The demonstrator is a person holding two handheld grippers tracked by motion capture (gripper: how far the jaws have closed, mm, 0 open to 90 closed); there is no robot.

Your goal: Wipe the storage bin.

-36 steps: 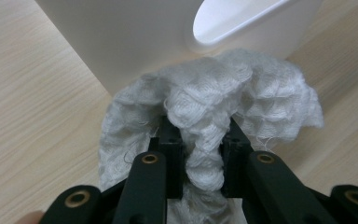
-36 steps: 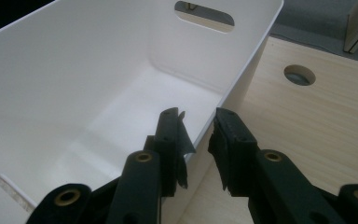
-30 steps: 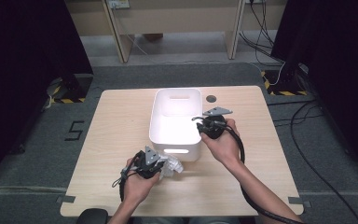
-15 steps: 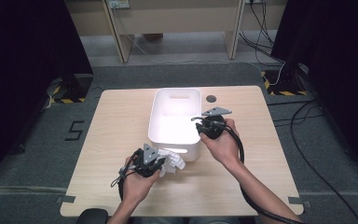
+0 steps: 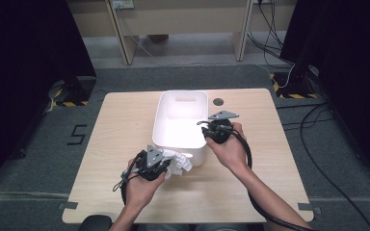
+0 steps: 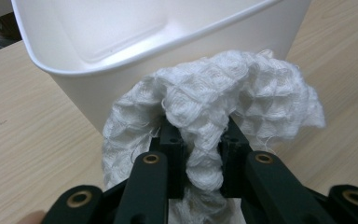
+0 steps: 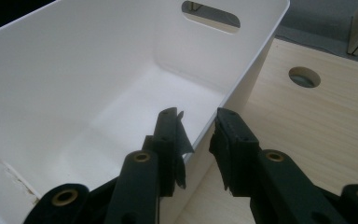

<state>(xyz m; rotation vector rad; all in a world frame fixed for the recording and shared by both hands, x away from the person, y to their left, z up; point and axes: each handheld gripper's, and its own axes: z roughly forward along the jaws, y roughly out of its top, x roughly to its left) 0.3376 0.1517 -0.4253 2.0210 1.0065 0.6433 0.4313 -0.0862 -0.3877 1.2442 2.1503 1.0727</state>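
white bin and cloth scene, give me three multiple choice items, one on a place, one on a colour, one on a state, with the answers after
1. Where is the cloth?
A. Inside the bin
B. Outside the bin, by its near wall
C. On the floor

2. What colour is the bin?
A. White
B. Blue
C. Black

3. How does the right gripper stand at the bin's rim?
A. Lying flat on the table
B. Shut on the cloth
C. One jaw inside the wall, one outside, with gaps beside it

Answers:
1. B: in the left gripper view the left gripper holds the cloth in front of the bin's outer wall.
2. A: walls and floor are white in every view.
3. C: in the right gripper view the wall's edge runs between the parted jaws.
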